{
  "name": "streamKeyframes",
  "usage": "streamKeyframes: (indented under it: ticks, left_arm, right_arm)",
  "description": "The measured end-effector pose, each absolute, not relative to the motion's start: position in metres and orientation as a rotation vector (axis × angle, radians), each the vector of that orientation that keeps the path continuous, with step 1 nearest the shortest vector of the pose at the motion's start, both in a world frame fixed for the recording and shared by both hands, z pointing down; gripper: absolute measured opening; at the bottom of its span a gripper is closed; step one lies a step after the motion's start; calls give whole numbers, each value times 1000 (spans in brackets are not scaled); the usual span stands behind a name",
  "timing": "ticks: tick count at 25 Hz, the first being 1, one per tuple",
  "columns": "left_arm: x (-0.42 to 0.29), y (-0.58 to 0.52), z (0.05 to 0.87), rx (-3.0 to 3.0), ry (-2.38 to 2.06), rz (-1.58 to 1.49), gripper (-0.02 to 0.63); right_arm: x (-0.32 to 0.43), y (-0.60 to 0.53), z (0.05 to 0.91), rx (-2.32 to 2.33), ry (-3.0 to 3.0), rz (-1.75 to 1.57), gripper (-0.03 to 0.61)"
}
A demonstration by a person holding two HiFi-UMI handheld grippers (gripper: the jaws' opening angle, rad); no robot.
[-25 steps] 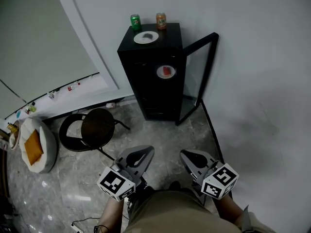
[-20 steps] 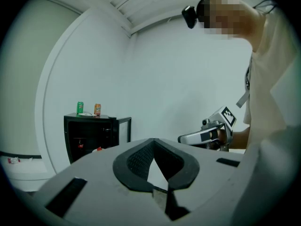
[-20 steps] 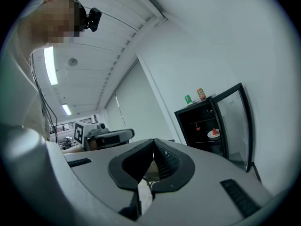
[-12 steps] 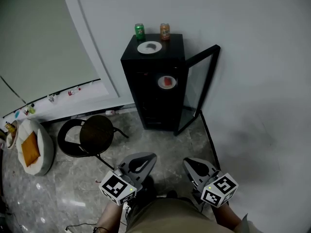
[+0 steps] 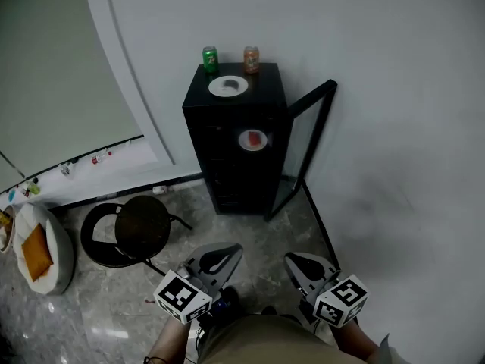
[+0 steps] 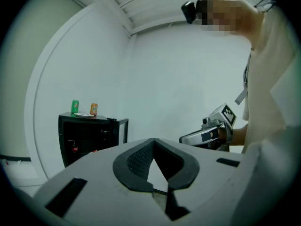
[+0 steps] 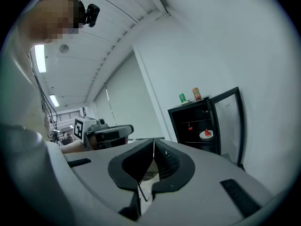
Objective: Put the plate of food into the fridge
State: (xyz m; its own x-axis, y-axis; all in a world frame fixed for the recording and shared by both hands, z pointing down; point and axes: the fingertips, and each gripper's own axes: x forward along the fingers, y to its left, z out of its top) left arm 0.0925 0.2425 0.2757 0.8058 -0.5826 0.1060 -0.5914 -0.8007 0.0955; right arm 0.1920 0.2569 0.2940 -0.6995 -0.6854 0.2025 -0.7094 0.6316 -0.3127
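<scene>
I read both claws as shut, nothing between the jaws. The left claw point(image 5: 229, 249) and right claw point(image 5: 294, 258) are side by side, well short of the black mini fridge point(image 5: 227, 165) and pointing toward it. The glass door point(image 5: 307, 146) stands open at the fridge's right. The plate of food point(image 5: 253, 139), something red on white, sits on an upper shelf inside. On the fridge's top I see a white plate point(image 5: 228, 86), with a green can point(image 5: 210, 58) and an orange can point(image 5: 251, 58) behind it. A black stool point(image 5: 140, 222) stands to the left of the fridge.
</scene>
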Motion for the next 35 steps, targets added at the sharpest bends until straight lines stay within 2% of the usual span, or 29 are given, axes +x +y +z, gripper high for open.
streamKeyframes:
  ticks: [27, 35]
  left_arm:
    - [-41, 180, 284, 2857, -910, 10, 9]
    - [-60, 176, 289, 2829, -948, -4, 9]
  right_arm:
    - [68, 188, 292, 1222, -2671, 569, 21]
    - [49, 180, 297, 1181, -2654, 571, 21]
